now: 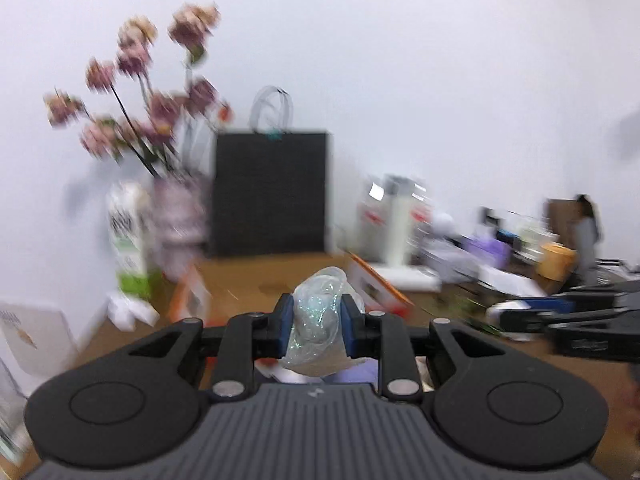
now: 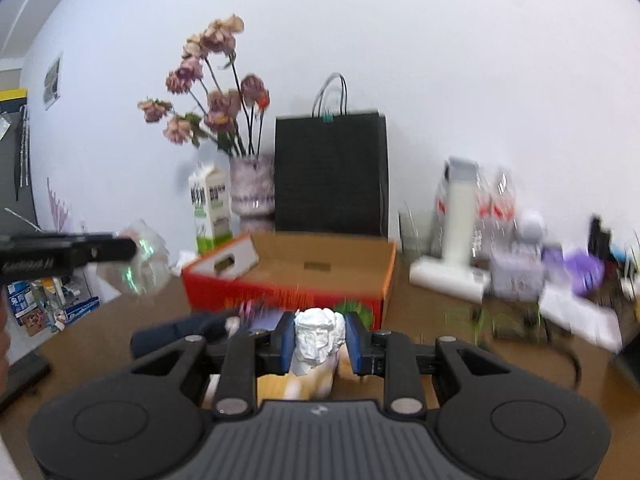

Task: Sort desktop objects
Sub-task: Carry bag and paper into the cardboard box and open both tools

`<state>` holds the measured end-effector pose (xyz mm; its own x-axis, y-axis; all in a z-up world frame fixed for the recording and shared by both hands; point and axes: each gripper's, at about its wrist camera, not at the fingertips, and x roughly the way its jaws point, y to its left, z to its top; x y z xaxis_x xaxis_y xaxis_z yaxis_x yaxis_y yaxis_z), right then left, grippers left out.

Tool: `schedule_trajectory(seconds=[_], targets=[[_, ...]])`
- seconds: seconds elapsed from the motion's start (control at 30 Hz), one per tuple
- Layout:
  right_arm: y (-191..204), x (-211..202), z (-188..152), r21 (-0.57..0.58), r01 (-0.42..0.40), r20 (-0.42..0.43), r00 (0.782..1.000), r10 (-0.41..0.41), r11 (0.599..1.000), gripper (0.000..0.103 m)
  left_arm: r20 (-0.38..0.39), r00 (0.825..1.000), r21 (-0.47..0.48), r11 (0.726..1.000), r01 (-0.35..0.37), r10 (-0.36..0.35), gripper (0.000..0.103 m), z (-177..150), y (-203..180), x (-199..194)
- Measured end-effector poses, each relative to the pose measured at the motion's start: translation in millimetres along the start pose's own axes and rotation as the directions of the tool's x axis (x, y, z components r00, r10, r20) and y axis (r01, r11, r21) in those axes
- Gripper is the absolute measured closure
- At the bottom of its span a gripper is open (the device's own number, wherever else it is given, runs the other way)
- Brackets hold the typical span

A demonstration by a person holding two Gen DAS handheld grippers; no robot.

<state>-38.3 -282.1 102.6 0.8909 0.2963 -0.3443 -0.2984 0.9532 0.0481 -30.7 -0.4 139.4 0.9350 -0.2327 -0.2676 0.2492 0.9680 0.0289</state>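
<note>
In the left wrist view my left gripper [image 1: 318, 307] is shut on a crumpled wad of clear, glittery plastic wrap [image 1: 320, 340], lifted above the brown desk. In the right wrist view my right gripper [image 2: 321, 322] is shut on a crumpled white paper ball [image 2: 318, 340], also off the desk. The left gripper [image 2: 128, 249] with its plastic wrap [image 2: 148, 268] shows at the left of that view, higher and farther left. An open orange cardboard box [image 2: 288, 292] lies flat just beyond both grippers.
Against the back wall stand a black paper bag [image 2: 330, 172], a vase of dried flowers [image 2: 252, 188] and a milk carton [image 2: 210, 208]. A white stand [image 2: 456, 232] and purple clutter [image 2: 584, 268] crowd the right. A dark blue object [image 2: 176, 332] lies near left.
</note>
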Motion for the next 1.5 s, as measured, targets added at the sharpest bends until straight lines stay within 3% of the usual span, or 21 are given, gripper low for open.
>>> schedule_trajectory(seconds=[0.13, 0.27, 0.37, 0.43, 0.5, 0.6, 0.73, 0.77, 0.83, 0.9, 0.97, 1.03, 1.17, 1.3, 1.37, 1.5], targets=[[-16, 59, 47, -0.004, 0.038, -0.005, 0.999, -0.038, 0.999, 0.076, -0.056, 0.998, -0.030, 0.999, -0.039, 0.037, 0.078, 40, 42, 65], [-41, 144, 91, 0.042, 0.009, -0.074, 0.997, -0.006, 0.999, 0.077, -0.160, 0.983, -0.056, 0.994, -0.097, 0.086, 0.079, 60, 80, 152], [-58, 220, 110, 0.071, 0.022, -0.163, 0.987, -0.010, 0.997, 0.077, -0.288, 0.956, -0.096, 0.991, -0.088, 0.057, 0.080, 60, 104, 226], [-63, 269, 116, 0.072, 0.033, -0.231, 0.973, -0.016, 0.997, 0.077, -0.364, 0.929, -0.101, 0.990, -0.102, 0.059, 0.080, 52, 113, 273], [-70, 315, 114, 0.098, 0.027, -0.312, 0.950, 0.005, 0.995, 0.077, -0.446, 0.892, -0.102, 0.986, -0.132, 0.074, 0.080, 41, 121, 316], [-70, 368, 104, 0.111, 0.067, -0.384, 0.923, -0.020, 0.991, 0.076, -0.513, 0.854, -0.091, 0.984, -0.152, 0.084, 0.079, 32, 126, 351], [-75, 412, 79, 0.109, 0.122, -0.451, 0.891, -0.060, 0.986, 0.076, -0.549, 0.832, -0.061, 0.989, -0.135, 0.080, 0.072, 29, 122, 376], [-76, 416, 75, 0.092, 0.151, -0.447, 0.889, -0.095, 0.984, 0.076, -0.558, 0.826, -0.058, 0.989, -0.134, 0.079, 0.064, 28, 121, 377], [-73, 418, 75, 0.056, 0.182, -0.427, 0.893, -0.141, 0.982, 0.062, -0.568, 0.820, -0.058, 0.990, -0.125, 0.070, 0.047, 29, 118, 383], [-70, 415, 78, 0.021, 0.161, -0.387, 0.911, -0.140, 0.987, 0.030, -0.570, 0.819, -0.047, 0.992, -0.119, 0.071, 0.040, 30, 114, 383], [-71, 417, 81, -0.003, 0.158, -0.378, 0.914, -0.147, 0.987, 0.025, -0.583, 0.810, -0.058, 0.990, -0.129, 0.071, 0.034, 31, 115, 387], [-72, 417, 85, 0.007, 0.169, -0.377, 0.913, -0.154, 0.986, 0.025, -0.580, 0.812, -0.077, 0.988, -0.131, 0.063, 0.032, 35, 117, 387], [-67, 399, 102, 0.047, 0.111, -0.373, 0.924, -0.086, 0.993, 0.022, -0.548, 0.835, -0.128, 0.981, -0.144, 0.051, 0.023, 50, 124, 369], [-55, 369, 116, 0.053, 0.078, -0.363, 0.930, -0.053, 0.996, 0.015, -0.510, 0.857, -0.128, 0.979, -0.160, 0.073, 0.019, 66, 121, 332], [-47, 347, 118, 0.051, 0.061, -0.356, 0.934, -0.039, 0.997, 0.015, -0.475, 0.877, -0.146, 0.976, -0.165, 0.077, 0.010, 70, 117, 305], [-33, 297, 109, 0.079, 0.030, -0.319, 0.948, -0.003, 0.996, 0.014, -0.397, 0.914, -0.168, 0.973, -0.161, 0.083, 0.007, 64, 107, 246]])
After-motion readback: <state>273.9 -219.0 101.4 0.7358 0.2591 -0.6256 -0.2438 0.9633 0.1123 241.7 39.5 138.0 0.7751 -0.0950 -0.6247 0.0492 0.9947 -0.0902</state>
